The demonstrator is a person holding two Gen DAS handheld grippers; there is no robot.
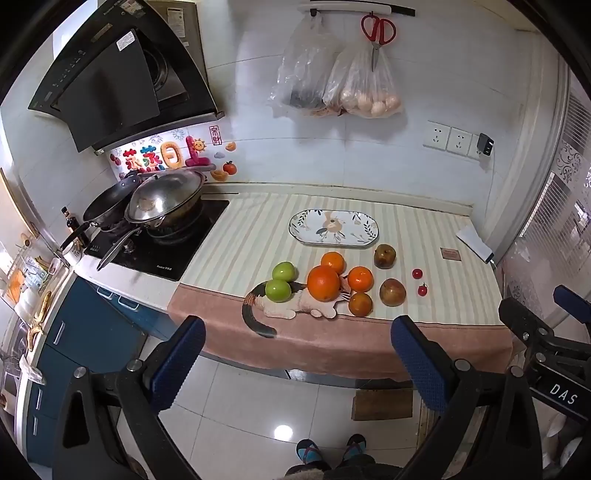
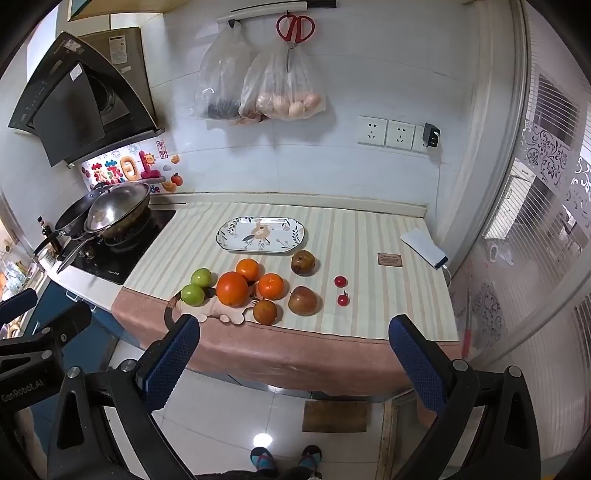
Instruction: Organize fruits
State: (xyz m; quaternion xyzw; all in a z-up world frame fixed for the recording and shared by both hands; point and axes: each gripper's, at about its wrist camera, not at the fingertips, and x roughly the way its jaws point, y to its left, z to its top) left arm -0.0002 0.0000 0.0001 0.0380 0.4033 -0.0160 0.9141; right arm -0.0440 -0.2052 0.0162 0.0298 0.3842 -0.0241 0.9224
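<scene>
Fingers [image 1: 421, 363] wide, apparently short of fruits [image 1: 324, 283].

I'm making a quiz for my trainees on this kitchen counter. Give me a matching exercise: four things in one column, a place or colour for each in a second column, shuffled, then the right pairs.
Things:
1. oval plate
2. scissors
3. green apples
4. cherry tomatoes

Descriptions:
A. red handles, hanging on the wall
B. small, red, right of the other fruit
C. empty, behind the fruit on the striped cloth
D. a pair at the left end of the fruit cluster

Pairs: 1-C, 2-A, 3-D, 4-B
</scene>
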